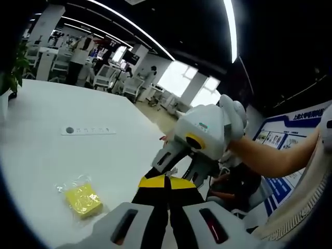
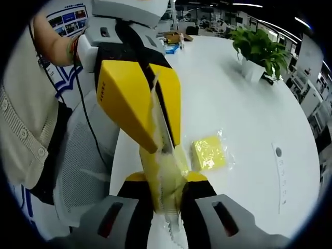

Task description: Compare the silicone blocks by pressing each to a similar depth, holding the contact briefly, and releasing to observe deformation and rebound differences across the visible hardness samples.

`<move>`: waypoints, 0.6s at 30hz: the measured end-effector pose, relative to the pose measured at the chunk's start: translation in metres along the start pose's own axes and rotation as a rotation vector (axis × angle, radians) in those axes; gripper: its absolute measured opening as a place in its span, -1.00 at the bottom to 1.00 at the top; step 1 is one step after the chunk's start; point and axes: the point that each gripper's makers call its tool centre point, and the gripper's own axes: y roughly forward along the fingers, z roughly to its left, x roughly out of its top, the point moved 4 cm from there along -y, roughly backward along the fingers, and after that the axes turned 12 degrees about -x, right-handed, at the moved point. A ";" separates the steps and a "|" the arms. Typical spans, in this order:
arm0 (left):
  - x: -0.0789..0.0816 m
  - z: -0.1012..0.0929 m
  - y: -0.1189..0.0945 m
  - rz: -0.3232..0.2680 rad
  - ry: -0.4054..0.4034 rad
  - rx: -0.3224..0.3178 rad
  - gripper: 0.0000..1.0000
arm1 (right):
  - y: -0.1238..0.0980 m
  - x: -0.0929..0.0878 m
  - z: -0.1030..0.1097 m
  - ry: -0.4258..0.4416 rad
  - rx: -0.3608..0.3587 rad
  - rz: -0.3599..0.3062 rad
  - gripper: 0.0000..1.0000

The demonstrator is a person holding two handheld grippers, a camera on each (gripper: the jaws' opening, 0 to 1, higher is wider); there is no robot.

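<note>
While I hold both grippers above the white table, I log the following.

Held block: a yellow silicone block in a clear wrapper (image 2: 165, 181) stands pinched between my right gripper's (image 2: 165, 199) black jaws, its crinkled plastic edge trailing down below them.

Second grip on it: in the right gripper view my left gripper (image 2: 158, 111) comes in from above, and its yellow pads (image 2: 124, 98) close on the upper end of the same wrapped block.

Left gripper view: my left gripper's (image 1: 167, 182) yellow-tipped jaws meet the right gripper's (image 1: 174, 165) dark fingers head-on; the block itself is hidden between them there.

Loose block: a second yellow block in a clear bag (image 2: 210, 153) lies flat on the table, just beside the held one; I also see it at (image 1: 83, 199), apart from both grippers.

Table (image 1: 46, 155): white, broad, rounded edge.

Power strip (image 1: 87, 130): white, lying flat, well apart from the loose block; also at (image 2: 280, 174).

Potted plant (image 2: 258, 52): green leaves in a white pot, at the far side of the table.

Forearm (image 1: 270, 155): bare, reaching to the right gripper's white body.
</note>
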 end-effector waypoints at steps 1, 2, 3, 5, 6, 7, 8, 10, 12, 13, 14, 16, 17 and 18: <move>0.000 0.001 0.000 -0.004 -0.005 0.001 -1.00 | 0.000 0.000 -0.002 -0.004 -0.013 -0.003 -0.68; 0.000 0.001 0.000 -0.005 -0.009 0.001 -1.00 | 0.001 0.000 -0.002 -0.005 -0.012 -0.001 -0.68; 0.000 0.002 0.000 -0.009 -0.009 0.004 -1.00 | 0.002 0.001 -0.002 -0.004 -0.019 -0.003 -0.67; 0.000 0.004 -0.001 -0.012 -0.017 0.007 -1.00 | 0.003 0.001 -0.003 -0.010 -0.022 -0.003 -0.66; 0.001 0.005 -0.001 -0.015 -0.018 0.009 -1.00 | 0.003 0.001 -0.003 -0.013 -0.024 -0.004 -0.65; 0.000 0.006 -0.001 -0.017 -0.026 0.008 -1.00 | 0.004 0.001 -0.004 -0.029 -0.032 -0.009 -0.64; 0.000 0.006 -0.001 -0.018 -0.031 0.007 -1.00 | 0.004 0.001 -0.004 -0.050 -0.033 -0.009 -0.63; 0.000 0.008 -0.002 -0.022 -0.036 0.009 -1.00 | 0.006 0.001 -0.004 -0.059 -0.038 -0.008 -0.61; 0.000 0.009 -0.003 -0.028 -0.044 0.010 -1.00 | 0.006 0.002 -0.005 -0.052 -0.032 -0.005 -0.60; -0.001 0.010 -0.003 -0.031 -0.048 0.011 -1.00 | 0.007 0.002 -0.005 -0.048 -0.032 -0.004 -0.59; -0.001 0.010 -0.003 -0.031 -0.050 0.011 -1.00 | 0.007 0.002 -0.005 -0.049 -0.033 -0.001 -0.58; -0.002 0.012 -0.003 -0.034 -0.059 0.012 -1.00 | 0.008 0.001 -0.004 -0.057 -0.037 0.002 -0.55; -0.002 0.013 -0.004 -0.035 -0.062 0.013 -1.00 | 0.009 0.001 -0.004 -0.057 -0.038 0.004 -0.52; -0.003 0.014 -0.004 -0.035 -0.062 0.016 -1.00 | 0.009 0.001 -0.003 -0.053 -0.039 0.010 -0.49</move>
